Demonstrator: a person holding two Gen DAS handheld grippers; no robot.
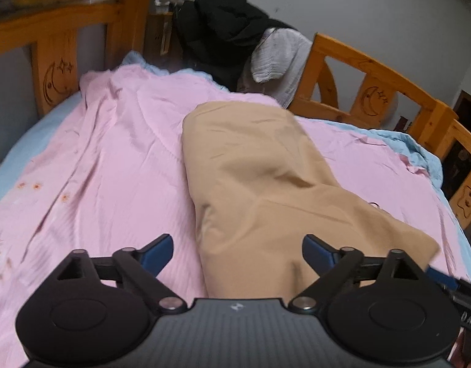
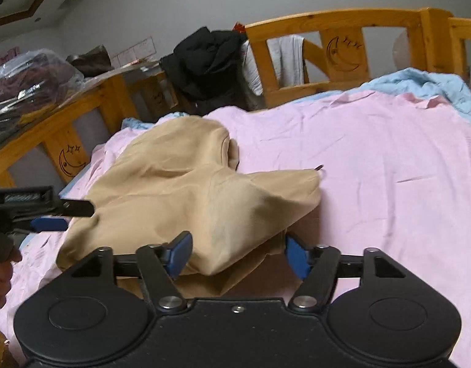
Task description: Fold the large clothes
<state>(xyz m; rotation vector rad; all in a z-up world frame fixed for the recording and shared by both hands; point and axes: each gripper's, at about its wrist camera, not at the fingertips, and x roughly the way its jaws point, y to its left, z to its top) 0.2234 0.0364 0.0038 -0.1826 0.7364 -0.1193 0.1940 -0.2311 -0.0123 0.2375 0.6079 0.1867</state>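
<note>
On the bed, across a pink sheet (image 1: 112,159), a tan garment (image 1: 254,184) lies partly folded, with a hood-like opening at its far end in the right wrist view. Its long axis runs away from both sets of tongs, from the near edge of the bed toward the headboard (image 2: 342,30), where a black heap of clothes (image 1: 223,30) sits well apart.

Left tongs (image 1: 237,251) are spread wide, and the near end of the garment lies between and below them, untouched by either blue pad as far as I can tell. Right tongs (image 2: 237,256) are spread too (less widely), and a raised fold of the tan cloth bulges up between the pads; the left pad looks very close to the cloth, though no pinch shows.

Both hands stand at the near end, the left over the straight side edge, the right beside the corner that juts out toward the open sheet. My judgement is that the coming move turns on this: any new fold has to go along the long axis, away from the tongs, and the right hand is the nearer to the loose jutting corner
</note>
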